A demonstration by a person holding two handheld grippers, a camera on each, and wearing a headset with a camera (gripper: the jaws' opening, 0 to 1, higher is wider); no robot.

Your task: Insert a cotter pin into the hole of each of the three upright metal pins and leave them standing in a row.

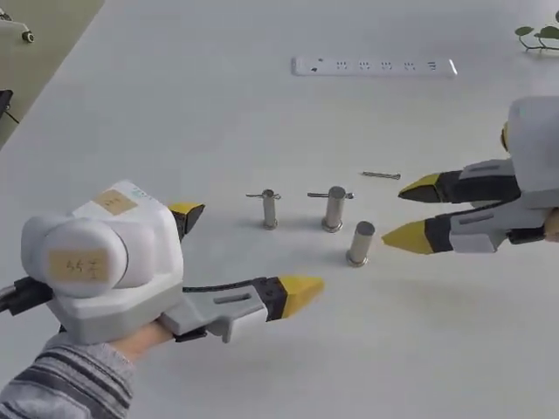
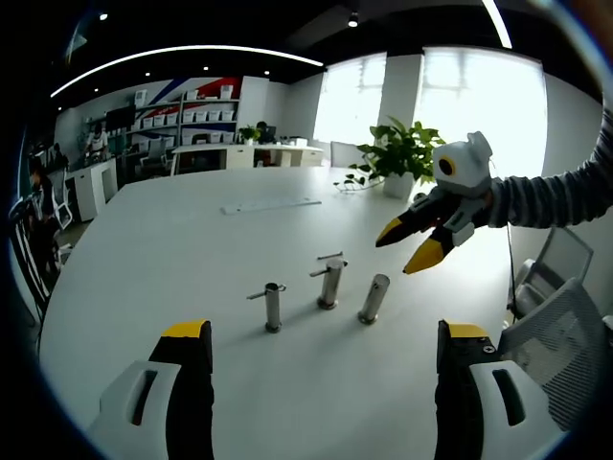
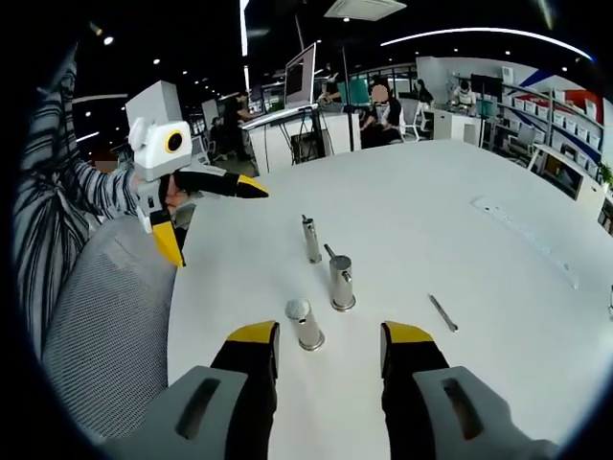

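Cotter pin, thin grey metal (image 1: 381, 175), lies loose on white table (image 1: 175, 105), just beyond bare silver upright pin (image 1: 360, 243); two other pins (image 1: 270, 209) (image 1: 333, 209) already fitted. Left gripper (image 1: 261, 246), right gripper (image 1: 393, 214): jaws spread, empty. Next, likely: right gripper pinches loose pin.

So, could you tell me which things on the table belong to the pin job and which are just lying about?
Job: left pin and middle pin, both fitted; bare pin; loose cotter pin.
Lying about: power strip; plant.
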